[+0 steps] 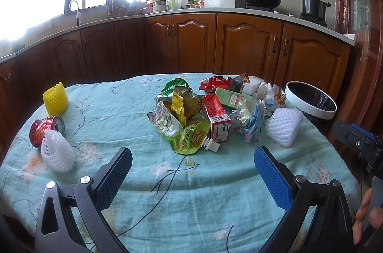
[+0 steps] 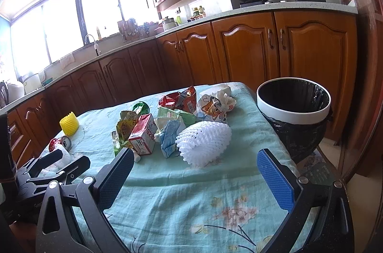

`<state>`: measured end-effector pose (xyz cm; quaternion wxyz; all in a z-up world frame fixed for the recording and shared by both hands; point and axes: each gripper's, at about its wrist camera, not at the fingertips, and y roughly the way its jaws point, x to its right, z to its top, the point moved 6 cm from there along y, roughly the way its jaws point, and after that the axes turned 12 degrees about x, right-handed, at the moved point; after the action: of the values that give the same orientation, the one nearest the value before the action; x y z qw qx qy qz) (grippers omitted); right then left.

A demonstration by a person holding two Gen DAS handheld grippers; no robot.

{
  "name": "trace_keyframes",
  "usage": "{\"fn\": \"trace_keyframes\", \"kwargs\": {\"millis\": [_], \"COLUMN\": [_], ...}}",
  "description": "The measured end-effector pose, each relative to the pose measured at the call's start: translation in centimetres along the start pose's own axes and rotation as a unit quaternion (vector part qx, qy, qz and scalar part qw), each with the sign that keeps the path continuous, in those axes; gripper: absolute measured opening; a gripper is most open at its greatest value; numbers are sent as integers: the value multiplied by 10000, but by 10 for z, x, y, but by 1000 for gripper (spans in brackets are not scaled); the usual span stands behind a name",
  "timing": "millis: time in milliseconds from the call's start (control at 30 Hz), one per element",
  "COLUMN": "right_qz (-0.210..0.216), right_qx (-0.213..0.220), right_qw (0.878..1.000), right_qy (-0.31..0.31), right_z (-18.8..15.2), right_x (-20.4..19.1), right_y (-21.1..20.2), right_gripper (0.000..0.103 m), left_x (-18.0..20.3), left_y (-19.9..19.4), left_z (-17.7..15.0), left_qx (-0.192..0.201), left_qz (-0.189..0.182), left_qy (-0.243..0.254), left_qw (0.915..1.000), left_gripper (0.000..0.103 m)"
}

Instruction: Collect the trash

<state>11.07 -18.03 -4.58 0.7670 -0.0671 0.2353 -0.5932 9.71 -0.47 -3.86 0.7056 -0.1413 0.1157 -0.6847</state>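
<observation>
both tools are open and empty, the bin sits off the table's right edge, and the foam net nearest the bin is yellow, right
Not quite. The foam net nearest the bin is white, as the right wrist view shows; the yellow net stands at the far left of the table. The rest holds: left tool and right tool are open and empty, and the bin sits off the table's right edge.

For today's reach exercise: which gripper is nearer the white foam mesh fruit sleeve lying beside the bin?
Right. The right gripper sits just short of the white foam mesh fruit sleeve, nearly in line. The left gripper is farther back, with the sleeve off to its right.
</observation>
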Motion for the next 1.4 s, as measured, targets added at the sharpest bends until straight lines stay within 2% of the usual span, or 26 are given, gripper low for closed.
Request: {"fn": "trace_keyframes", "kwargs": {"millis": [267, 467, 767, 933, 1000, 1033, 1067, 1133, 1167, 1200, 1400], "right_qz": [159, 162, 181, 305, 406, 453, 472, 550, 584, 607, 671], "right_qx": [-465, -616, -1138, -1442, -1544, -1578, -1599, -1614, -1606, -1584, -1354], "right_qw": [9984, 9967, 9901, 9848, 9820, 9809, 9803, 9793, 9791, 9794, 9843], "right_qy": [288, 504, 804, 920, 1005, 1044, 1059, 1096, 1106, 1095, 910], "right_z": [0, 4, -7, -18, -22, -23, -25, -26, -26, -25, -14], "right_x": [13, 27, 44, 43, 42, 40, 39, 37, 36, 35, 29], "right_y": [36, 65, 107, 119, 121, 121, 120, 117, 115, 112, 90], "right_gripper": [103, 102, 96, 78, 71, 61, 56, 36, 32, 28, 24], "left_x": [6, 9, 17, 18, 19, 21, 21, 24, 25, 25, 23], "left_y": [32, 70, 126, 149, 156, 158, 158, 157, 155, 153, 118], "left_z": [11, 21, 20, 15, 12, 11, 12, 15, 16, 16, 20], "left_qx": [-257, -513, -953, -1213, -1315, -1364, -1335, -1241, -1239, -1206, -915], "left_qz": [-35, -87, -40, -81, -172, -255, -270, -341, -384, -403, -557], "left_qy": [59, 101, 249, 177, 132, 95, 109, 157, 161, 141, 32], "left_qw": [9996, 9986, 9951, 9924, 9911, 9903, 9906, 9916, 9914, 9918, 9942], "left_gripper": [101, 101, 85, 75, 58, 56, 52, 40, 34, 34, 33]}}
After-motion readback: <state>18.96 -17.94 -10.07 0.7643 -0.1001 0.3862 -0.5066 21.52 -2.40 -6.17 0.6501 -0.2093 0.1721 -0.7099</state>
